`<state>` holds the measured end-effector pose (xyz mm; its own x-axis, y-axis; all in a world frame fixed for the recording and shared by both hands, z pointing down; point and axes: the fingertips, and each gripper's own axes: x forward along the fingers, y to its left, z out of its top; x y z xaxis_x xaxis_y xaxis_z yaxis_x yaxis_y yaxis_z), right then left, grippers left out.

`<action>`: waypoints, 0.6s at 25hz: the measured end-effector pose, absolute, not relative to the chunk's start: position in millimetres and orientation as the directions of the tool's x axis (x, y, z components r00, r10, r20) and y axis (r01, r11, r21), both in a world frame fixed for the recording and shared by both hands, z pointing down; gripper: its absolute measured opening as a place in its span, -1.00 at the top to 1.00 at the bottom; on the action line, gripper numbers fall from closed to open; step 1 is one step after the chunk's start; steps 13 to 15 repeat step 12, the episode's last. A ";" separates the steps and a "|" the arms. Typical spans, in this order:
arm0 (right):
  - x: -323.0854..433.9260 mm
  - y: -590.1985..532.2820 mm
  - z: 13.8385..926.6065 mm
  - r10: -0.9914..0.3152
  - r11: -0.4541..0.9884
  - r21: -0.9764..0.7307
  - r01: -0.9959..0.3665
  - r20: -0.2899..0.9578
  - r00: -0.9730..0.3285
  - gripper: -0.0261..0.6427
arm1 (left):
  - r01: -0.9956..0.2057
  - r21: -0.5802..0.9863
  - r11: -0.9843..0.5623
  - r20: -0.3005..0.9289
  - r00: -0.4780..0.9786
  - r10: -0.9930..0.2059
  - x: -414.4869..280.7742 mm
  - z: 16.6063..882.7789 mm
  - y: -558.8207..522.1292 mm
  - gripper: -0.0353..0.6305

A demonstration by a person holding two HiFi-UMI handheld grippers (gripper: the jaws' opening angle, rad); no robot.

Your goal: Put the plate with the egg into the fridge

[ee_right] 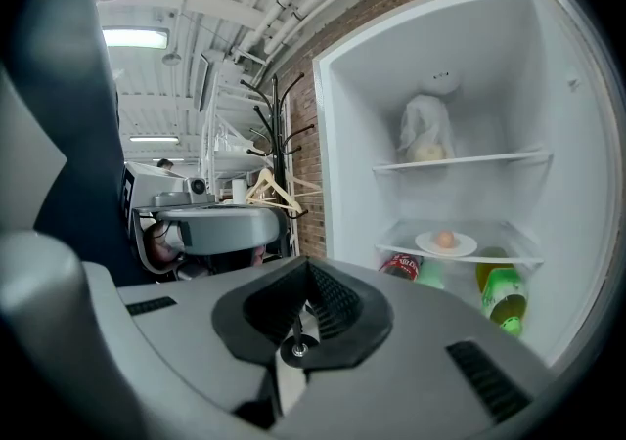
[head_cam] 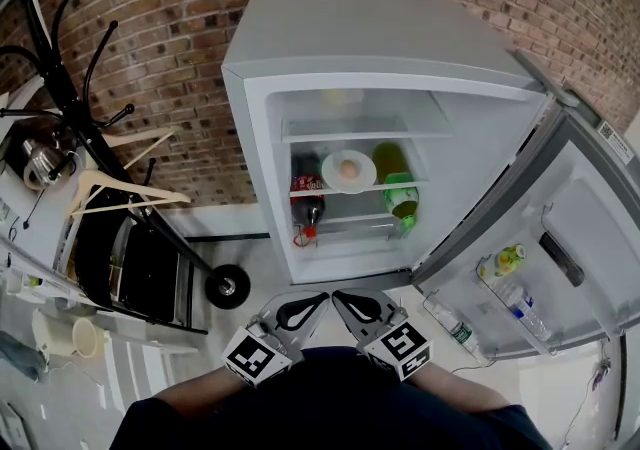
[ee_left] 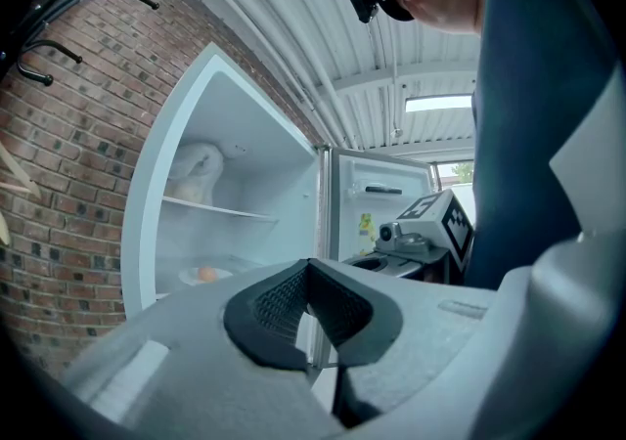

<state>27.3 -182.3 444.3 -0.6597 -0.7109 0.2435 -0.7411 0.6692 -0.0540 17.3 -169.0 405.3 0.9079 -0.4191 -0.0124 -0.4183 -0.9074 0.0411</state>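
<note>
The white plate (head_cam: 348, 171) with a brown egg (head_cam: 348, 169) rests on the middle shelf of the open fridge (head_cam: 262, 138). The left gripper view shows the plate (ee_left: 205, 275) low in the cabinet, and the right gripper view shows it (ee_right: 445, 243) on the glass shelf. My left gripper (head_cam: 316, 298) (ee_left: 309, 270) and right gripper (head_cam: 343, 298) (ee_right: 308, 277) are held side by side close to my body, well short of the fridge. Both are shut with nothing between their jaws.
A cola bottle (head_cam: 308, 193) and a green bottle (head_cam: 402, 196) lie under the plate's shelf. The fridge door (head_cam: 560, 238) stands open at the right with bottles (head_cam: 505, 260) in its racks. A black coat rack (head_cam: 70, 88) with a wooden hanger (head_cam: 120, 193) stands left, by the brick wall.
</note>
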 end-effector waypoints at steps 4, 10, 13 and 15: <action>26.9 -181.8 444.5 -0.710 0.669 -0.059 -0.741 0.243 -0.661 0.89 | -0.418 0.043 -0.908 -0.015 0.908 -0.418 18.0 405.2 -168.9 0.88; 28.5 -180.8 446.1 -0.710 0.669 -0.059 -0.741 0.243 -0.660 0.89 | -0.416 0.049 -0.908 -0.011 0.909 -0.417 19.6 406.6 -167.7 0.88; 28.5 -180.6 446.4 -0.710 0.669 -0.061 -0.741 0.243 -0.661 0.89 | -0.415 0.042 -0.909 -0.014 0.909 -0.415 19.7 407.3 -167.6 0.88; 28.5 -180.6 446.4 -0.710 0.669 -0.061 -0.741 0.243 -0.661 0.89 | -0.415 0.042 -0.909 -0.014 0.909 -0.415 19.7 407.3 -167.6 0.88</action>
